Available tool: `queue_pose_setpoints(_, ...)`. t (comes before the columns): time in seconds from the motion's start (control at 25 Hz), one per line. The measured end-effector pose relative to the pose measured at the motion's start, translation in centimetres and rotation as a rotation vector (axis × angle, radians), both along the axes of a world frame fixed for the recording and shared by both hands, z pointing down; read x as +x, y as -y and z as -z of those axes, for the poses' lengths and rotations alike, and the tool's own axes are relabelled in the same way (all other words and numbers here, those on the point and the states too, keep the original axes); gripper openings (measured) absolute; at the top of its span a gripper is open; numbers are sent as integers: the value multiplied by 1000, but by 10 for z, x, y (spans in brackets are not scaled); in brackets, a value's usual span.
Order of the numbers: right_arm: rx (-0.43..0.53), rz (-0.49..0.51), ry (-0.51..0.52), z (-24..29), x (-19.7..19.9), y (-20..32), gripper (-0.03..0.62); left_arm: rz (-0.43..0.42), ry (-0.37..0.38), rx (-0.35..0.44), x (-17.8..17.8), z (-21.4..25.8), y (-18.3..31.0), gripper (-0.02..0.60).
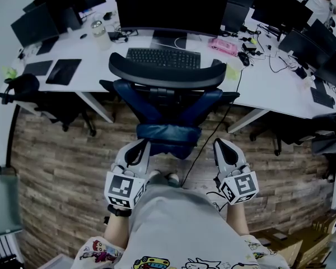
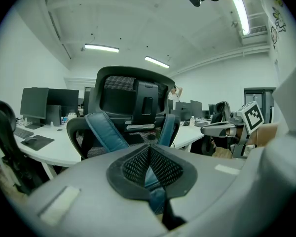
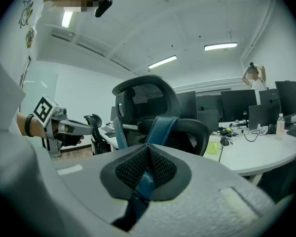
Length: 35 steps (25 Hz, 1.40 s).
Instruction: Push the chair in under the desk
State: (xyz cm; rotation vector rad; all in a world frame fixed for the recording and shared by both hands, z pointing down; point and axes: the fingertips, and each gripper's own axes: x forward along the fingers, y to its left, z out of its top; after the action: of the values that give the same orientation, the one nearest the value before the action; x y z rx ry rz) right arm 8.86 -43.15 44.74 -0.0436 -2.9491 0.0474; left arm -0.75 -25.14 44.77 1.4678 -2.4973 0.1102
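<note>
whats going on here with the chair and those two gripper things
A person stands behind a blue and black office chair that faces a white desk. The left hand-held gripper and the right hand-held gripper are both shut and empty. They point at the chair's back from just behind it without touching it. The headrest is about level with the desk edge.

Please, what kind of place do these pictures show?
Most likely an open-plan office: long white desks joined in a row, many dark monitors with a keyboard, and mesh-backed office chairs.
</note>
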Motion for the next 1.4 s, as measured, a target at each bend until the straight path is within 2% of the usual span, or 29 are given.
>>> queue_pose_setpoints(0.96,35,0,-4,6,2,-9,0,14,15,9,-3,1,-10,9)
queue_pose_setpoints(1.4,22,-5,1,2,5,-10,0,22,23,11,-2,1,-13,9)
